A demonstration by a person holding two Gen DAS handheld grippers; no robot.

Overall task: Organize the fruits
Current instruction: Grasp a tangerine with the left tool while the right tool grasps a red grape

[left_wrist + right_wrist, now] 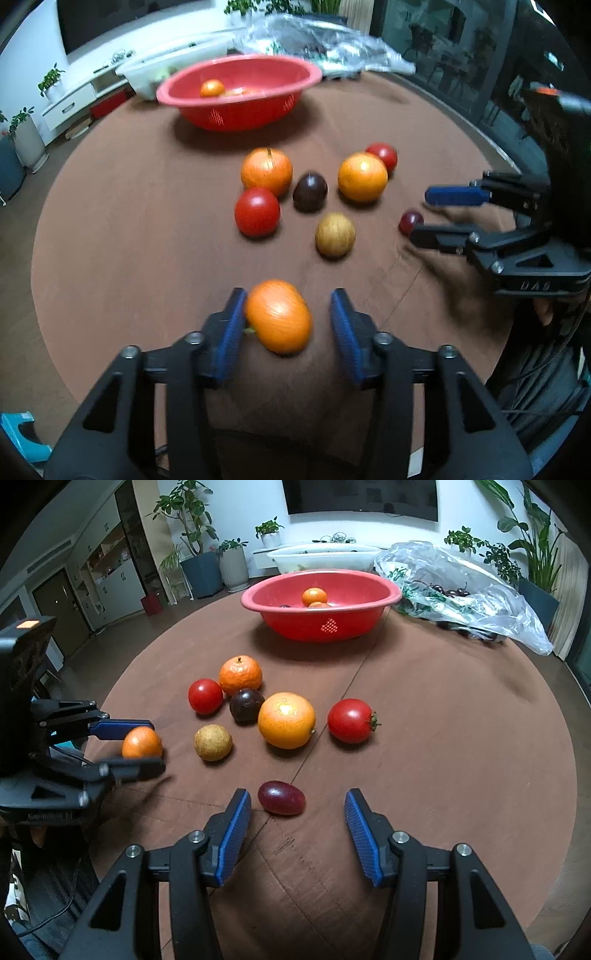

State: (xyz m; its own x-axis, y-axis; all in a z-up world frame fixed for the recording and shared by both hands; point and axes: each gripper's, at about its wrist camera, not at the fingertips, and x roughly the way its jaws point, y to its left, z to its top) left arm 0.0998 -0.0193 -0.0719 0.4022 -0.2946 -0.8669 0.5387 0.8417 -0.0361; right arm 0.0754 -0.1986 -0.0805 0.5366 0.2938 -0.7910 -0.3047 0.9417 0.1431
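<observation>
Between the left gripper's (287, 317) spread fingers sits a glossy, blurred tangerine (279, 316); right gripper (297, 825) gapes too.

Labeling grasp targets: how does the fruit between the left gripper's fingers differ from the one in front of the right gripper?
The small orange is orange and bigger; the grape is dark red, small, oval. The orange sits between the left gripper fingers, against one pad; the grape lies just ahead of the right gripper fingertips, untouched. Both grippers are open, and neither fruit is clamped.

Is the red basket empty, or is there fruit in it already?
Not empty. The red basket already holds at least two small oranges; a dark fruit seems to lie beside them, too small to identify.
</observation>
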